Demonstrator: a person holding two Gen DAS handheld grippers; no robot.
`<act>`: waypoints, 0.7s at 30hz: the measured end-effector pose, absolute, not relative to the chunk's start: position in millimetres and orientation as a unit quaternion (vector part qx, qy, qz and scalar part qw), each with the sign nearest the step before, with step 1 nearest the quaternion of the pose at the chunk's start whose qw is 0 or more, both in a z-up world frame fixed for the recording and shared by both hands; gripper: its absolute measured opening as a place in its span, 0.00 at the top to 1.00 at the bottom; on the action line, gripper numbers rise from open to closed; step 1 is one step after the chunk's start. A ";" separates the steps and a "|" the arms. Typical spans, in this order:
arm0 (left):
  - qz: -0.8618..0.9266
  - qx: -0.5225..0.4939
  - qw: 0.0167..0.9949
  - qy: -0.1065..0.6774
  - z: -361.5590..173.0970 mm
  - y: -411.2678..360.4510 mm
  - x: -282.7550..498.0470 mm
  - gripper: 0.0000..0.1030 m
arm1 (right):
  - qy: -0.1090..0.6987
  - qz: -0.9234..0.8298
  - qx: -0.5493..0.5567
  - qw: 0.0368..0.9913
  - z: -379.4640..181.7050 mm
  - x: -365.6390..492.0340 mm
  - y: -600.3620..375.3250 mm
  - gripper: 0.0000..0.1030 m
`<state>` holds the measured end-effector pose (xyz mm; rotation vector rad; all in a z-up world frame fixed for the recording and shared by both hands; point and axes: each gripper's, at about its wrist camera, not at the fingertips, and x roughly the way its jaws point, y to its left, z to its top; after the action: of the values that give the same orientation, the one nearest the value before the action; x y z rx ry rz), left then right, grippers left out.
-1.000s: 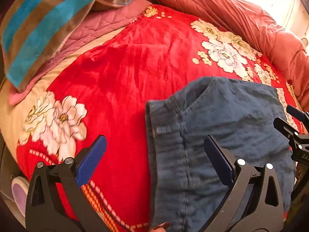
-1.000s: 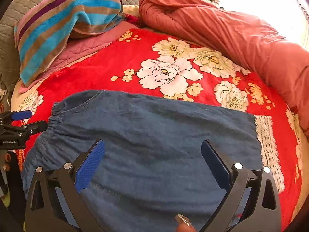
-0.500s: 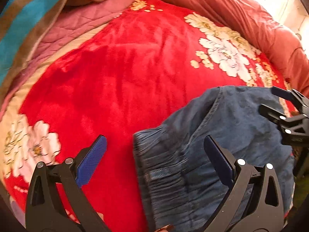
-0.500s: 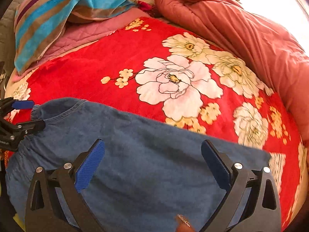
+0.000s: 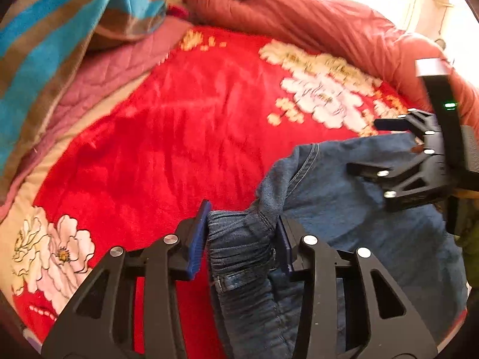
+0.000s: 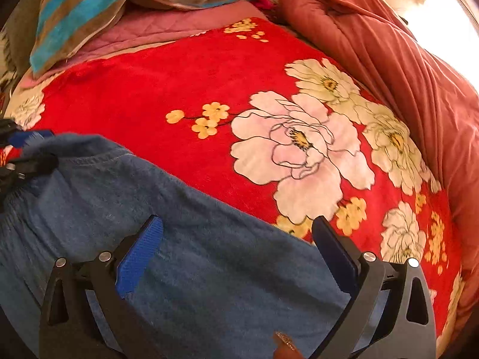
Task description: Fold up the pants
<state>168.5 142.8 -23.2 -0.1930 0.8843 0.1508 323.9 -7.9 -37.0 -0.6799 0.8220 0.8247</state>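
Blue denim pants (image 5: 353,209) lie on a red flowered blanket (image 5: 179,137). My left gripper (image 5: 242,239) is shut on the bunched elastic waistband (image 5: 239,248) of the pants at their left end. My right gripper (image 6: 236,257) is open, its blue pads (image 6: 137,254) spread over the pants (image 6: 191,254) near their far edge, holding nothing. The right gripper also shows in the left wrist view (image 5: 386,146), open above the denim. The left gripper's fingertips (image 6: 33,161) show at the left edge of the right wrist view.
A rolled rust-red quilt (image 6: 404,59) runs along the back and right of the bed. A striped teal and brown blanket (image 6: 104,6) and a pink quilted cover (image 6: 167,27) lie at the back left. The red blanket (image 6: 194,74) stretches beyond the pants.
My left gripper has closed on the waistband, which is now bunched. My right gripper has moved forward over the pants and stays open. The denim has gathered toward the near side.
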 end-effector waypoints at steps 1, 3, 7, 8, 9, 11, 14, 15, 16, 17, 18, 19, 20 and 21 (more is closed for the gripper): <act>0.073 -0.090 0.901 0.419 -20.9 139.7 165.2 0.70 | 0.379 0.384 -0.317 0.780 -37.1 323.2 -7.2 0.04; 0.074 -0.084 0.907 0.405 -17.8 134.9 159.9 0.70 | 0.370 0.390 -0.324 0.779 -36.9 321.6 -5.0 0.04; 0.073 -0.091 0.915 0.387 -15.9 130.2 148.8 0.71 | 0.354 0.399 -0.343 0.773 -39.5 318.4 1.2 0.04; 0.071 -0.092 0.916 0.383 -14.6 129.5 146.0 0.71 | 0.351 0.401 -0.347 0.772 -40.8 317.1 2.2 0.05; 0.069 -0.092 0.918 0.380 -13.4 129.3 144.0 0.71 | 0.348 0.406 -0.350 0.769 -42.8 314.9 2.8 0.06; 0.071 -0.090 0.920 0.376 -11.9 128.7 142.2 0.71 | 0.357 0.430 -0.340 0.757 -45.6 311.5 2.1 0.26; 0.073 -0.089 0.919 0.376 -13.5 128.7 139.3 0.72 | 0.373 0.462 -0.308 0.743 -44.2 306.6 -1.4 0.66; 0.075 -0.088 0.919 0.376 -14.0 128.8 138.4 0.72 | 0.376 0.473 -0.290 0.742 -40.2 302.8 -5.5 0.75; 0.078 -0.086 0.920 0.375 -13.8 128.6 137.0 0.71 | 0.373 0.470 -0.285 0.747 -36.9 299.0 -8.0 0.82; 0.079 -0.085 0.920 0.374 -14.2 129.0 135.6 0.72 | 0.370 0.470 -0.275 0.753 -31.8 295.0 -14.1 0.86; 0.080 -0.086 0.920 0.373 -13.8 128.9 134.4 0.71 | 0.366 0.472 -0.264 0.757 -26.8 290.9 -19.4 0.88; 0.081 -0.087 0.921 0.371 -13.6 129.1 132.4 0.72 | 0.360 0.474 -0.253 0.762 -21.7 287.0 -25.8 0.88; 0.081 -0.089 0.922 0.369 -12.8 128.8 130.0 0.72 | 0.356 0.477 -0.242 0.767 -16.5 283.2 -32.4 0.88; 0.080 -0.090 0.922 0.368 -12.0 128.6 127.8 0.72 | 0.351 0.479 -0.228 0.772 -10.2 277.9 -41.5 0.88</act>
<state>127.8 128.6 -12.0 -0.1840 0.7554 0.1651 277.9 -41.5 -10.2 -0.4938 0.7610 1.0386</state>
